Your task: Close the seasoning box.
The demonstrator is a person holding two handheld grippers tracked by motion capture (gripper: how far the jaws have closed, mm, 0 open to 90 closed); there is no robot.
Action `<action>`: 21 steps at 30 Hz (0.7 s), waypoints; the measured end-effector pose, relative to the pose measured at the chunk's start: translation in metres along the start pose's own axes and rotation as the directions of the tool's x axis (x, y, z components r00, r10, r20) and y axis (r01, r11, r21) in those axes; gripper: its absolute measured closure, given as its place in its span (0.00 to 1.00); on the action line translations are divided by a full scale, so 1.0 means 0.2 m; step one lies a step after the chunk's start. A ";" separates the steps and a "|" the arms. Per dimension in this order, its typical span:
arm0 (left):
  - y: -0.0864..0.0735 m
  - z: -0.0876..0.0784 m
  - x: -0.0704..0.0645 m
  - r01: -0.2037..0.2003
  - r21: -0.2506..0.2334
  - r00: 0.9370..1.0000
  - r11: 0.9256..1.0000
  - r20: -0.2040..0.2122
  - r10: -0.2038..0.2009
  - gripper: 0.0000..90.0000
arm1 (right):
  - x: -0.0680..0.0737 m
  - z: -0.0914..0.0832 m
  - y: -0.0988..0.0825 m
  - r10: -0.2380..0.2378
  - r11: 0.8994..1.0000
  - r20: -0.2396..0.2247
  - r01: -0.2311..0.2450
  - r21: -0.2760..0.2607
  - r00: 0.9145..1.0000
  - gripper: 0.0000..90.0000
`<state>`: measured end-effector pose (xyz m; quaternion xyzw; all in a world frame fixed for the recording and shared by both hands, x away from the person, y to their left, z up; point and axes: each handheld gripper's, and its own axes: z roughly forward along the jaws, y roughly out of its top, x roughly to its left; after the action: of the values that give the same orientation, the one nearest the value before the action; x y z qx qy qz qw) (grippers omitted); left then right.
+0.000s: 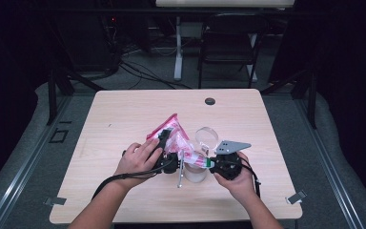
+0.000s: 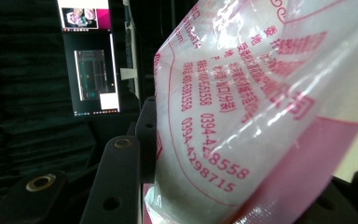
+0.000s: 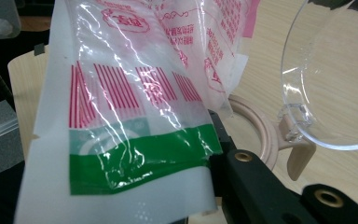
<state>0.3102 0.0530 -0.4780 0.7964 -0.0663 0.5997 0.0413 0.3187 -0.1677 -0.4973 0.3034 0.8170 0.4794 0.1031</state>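
Bag (image 1: 175,139) stretched between both grippers: left gripper (image 1: 164,143) clamped on pink end, right gripper (image 1: 213,163) clamped on green end, cup (image 1: 196,168) just below.

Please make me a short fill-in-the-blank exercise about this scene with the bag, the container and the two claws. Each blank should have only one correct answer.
1. The left claw and the right claw both grip the same plastic ____.
2. The printing on the bag is mostly pink, but the end held by the right claw has a ____ stripe.
3. The container under the bag has a clear hinged lid, which stands ____.
4. The table has a top that looks like ____.

Missing words: bag; green; open; wood
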 end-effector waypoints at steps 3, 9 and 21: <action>0.00 0.00 0.00 0.007 0.003 1.000 1.000 0.000 -0.007 0.70 | 0.01 0.01 0.00 -0.004 1.000 -0.007 0.004 0.007 1.000 1.00; 0.00 -0.01 0.01 -0.007 0.006 1.000 1.000 -0.006 0.007 0.71 | 0.01 0.01 0.00 -0.003 1.000 -0.012 0.003 0.011 1.000 1.00; 0.00 -0.02 0.02 -0.014 0.002 1.000 1.000 -0.021 0.014 0.71 | 0.02 0.03 -0.01 -0.010 0.999 -0.013 0.010 0.031 1.000 1.00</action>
<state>0.3083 0.0525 -0.4725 0.7896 -0.0708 0.6084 0.0369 0.3181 -0.1623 -0.5007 0.2977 0.8265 0.4682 0.0955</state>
